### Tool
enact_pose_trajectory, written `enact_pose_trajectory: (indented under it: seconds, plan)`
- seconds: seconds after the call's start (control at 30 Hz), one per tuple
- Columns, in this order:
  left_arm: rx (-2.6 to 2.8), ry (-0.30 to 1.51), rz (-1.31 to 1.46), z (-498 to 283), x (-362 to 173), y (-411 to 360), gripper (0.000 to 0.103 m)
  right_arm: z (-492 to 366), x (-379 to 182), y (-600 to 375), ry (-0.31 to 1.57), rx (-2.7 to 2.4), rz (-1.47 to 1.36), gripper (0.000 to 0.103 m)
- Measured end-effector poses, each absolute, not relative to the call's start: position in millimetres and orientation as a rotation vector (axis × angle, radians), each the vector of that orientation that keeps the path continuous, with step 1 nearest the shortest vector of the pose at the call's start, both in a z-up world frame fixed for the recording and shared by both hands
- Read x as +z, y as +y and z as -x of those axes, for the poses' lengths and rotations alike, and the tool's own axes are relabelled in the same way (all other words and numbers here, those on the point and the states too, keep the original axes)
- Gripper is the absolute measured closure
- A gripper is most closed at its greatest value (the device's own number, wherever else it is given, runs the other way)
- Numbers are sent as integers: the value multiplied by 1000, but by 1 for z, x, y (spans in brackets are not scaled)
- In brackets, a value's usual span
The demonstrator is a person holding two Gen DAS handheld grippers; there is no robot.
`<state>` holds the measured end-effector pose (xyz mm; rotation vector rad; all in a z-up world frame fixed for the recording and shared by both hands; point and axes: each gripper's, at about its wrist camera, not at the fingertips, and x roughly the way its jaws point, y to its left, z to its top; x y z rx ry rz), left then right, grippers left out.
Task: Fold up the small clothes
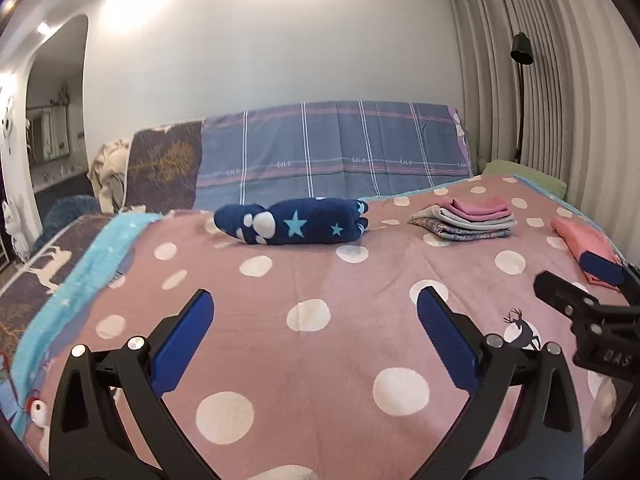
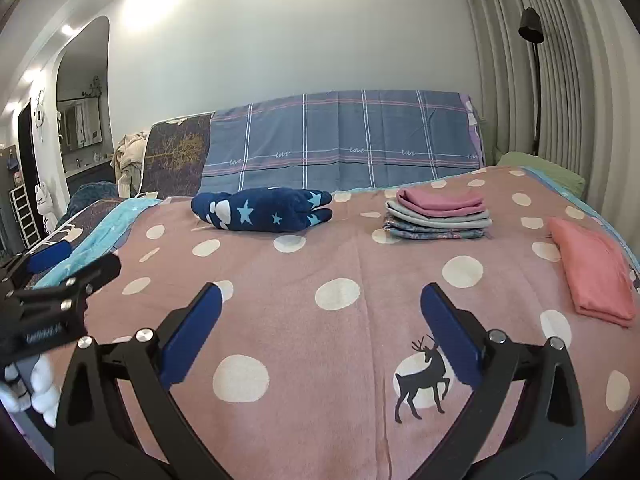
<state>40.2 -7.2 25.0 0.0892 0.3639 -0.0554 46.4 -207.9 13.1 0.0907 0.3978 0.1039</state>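
Left gripper (image 1: 314,308): spread wide, empty, hovering over the dotted blanket (image 1: 340,360).
Right gripper (image 2: 320,302): also spread wide, nothing between the pads.
Landmark: folded stack (image 2: 438,216) at the blanket's far side.
Coral garment (image 2: 592,276): right of the stack, nearer the grippers, folded flat.
Navy star bundle (image 2: 264,210): left of the stack, well apart.
Step in hand, as judged: fetching the next piece.
Doing it well: approach low, pinch one edge layer only, avoid snagging the blanket.
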Motion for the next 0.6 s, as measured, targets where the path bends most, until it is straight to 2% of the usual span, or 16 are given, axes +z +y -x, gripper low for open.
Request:
enact_pose_trajectory:
  seconds: [0.6]
  plan:
    - [-76, 407, -49, -27, 17, -6, 1, -26, 20, -207, 400, 97, -105, 2]
